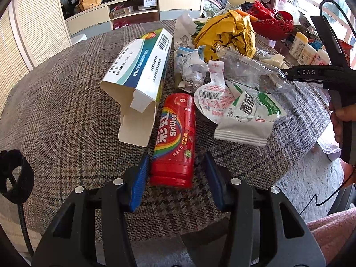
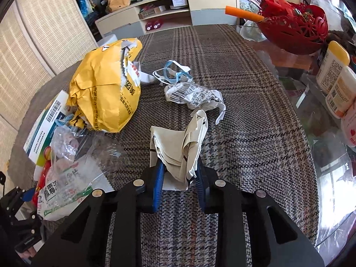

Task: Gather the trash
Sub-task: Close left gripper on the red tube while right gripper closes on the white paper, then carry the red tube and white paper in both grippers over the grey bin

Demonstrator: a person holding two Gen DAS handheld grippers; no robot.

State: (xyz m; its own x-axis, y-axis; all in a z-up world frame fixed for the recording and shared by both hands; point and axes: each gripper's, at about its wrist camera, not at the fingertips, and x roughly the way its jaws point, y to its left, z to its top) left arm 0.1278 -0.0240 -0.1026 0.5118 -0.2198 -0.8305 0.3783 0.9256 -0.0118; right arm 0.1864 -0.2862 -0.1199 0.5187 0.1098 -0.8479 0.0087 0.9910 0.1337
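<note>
a desk (image 1: 55, 93) covered in a brown plaid cloth carried a scatter of trash. seen from the left wrist, the left hand-held gripper (image 1: 175, 173) hung low over the near edge, its blue pads half open on either side of the bottom end of a red candy tube (image 1: 174, 140) that lay flat on the cloth; the pads stood just beside the tube, and it was not clear that they pressed on it. to the left of the tube lay an opened white and teal carton (image 1: 138, 75), its flaps facing the camera. to the right lay a round foil lid (image 1: 211, 102) and a white and green wrapper (image 1: 247, 115), with a clear plastic bag (image 1: 249, 69) behind them. farther back sat crumpled white paper (image 1: 191, 71) and a crumpled yellow bag (image 1: 231, 33). seen from the right wrist, the right hand-held gripper (image 2: 180, 178) was closed narrowly on a folded piece of cream paper (image 2: 178, 146), which stood up between its blue pads near the middle of the desk. beyond it lay a crumpled printed wrapper (image 2: 193, 95) and a blue and white scrap (image 2: 171, 73), well apart from the yellow bag at the left. a red openwork bowl (image 2: 293, 29) and several white bottles (image 2: 333, 66) stood along the right side.
</note>
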